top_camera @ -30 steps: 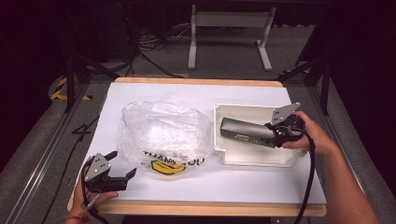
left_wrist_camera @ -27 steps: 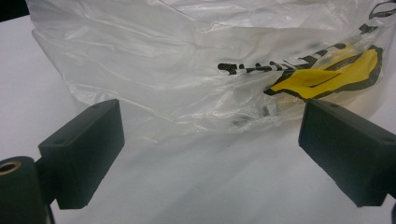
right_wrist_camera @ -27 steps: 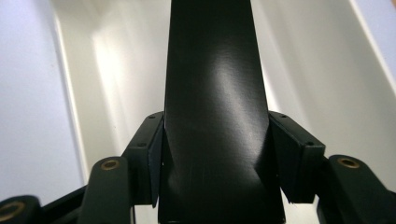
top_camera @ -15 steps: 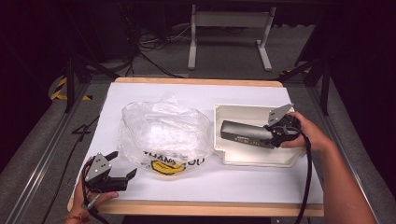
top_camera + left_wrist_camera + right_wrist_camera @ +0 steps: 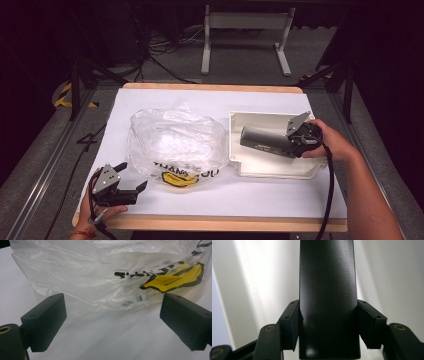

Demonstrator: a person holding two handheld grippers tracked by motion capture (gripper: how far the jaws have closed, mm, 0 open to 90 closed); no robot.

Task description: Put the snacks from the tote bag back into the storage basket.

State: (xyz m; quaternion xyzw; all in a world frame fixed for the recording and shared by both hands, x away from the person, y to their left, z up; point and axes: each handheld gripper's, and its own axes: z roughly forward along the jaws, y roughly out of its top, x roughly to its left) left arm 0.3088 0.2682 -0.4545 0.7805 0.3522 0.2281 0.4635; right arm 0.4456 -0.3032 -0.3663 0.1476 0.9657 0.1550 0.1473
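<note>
A long dark grey box [image 5: 265, 140] hangs just over a shallow white tray [image 5: 240, 167] at the table's right. My right gripper [image 5: 294, 141] is shut on the box's right end; in the right gripper view both pads press the box [image 5: 327, 297] from either side, with the tray wall [image 5: 262, 277] behind it. A crumpled clear plastic bag [image 5: 175, 142] with black lettering and a yellow print lies at the table's middle. My left gripper [image 5: 136, 184] stands open at the front left, its jaws wide apart and facing the bag [image 5: 100, 277] with nothing between them.
The white-covered table [image 5: 165, 100] has a wooden front edge [image 5: 225, 223]. A cable [image 5: 330, 190] trails from the right gripper along the forearm. Beyond the table are a grey floor, cables and a metal stand [image 5: 245, 37].
The right gripper has lowered the dark box a little toward the tray and shifted slightly. The left gripper has stayed in place, open.
</note>
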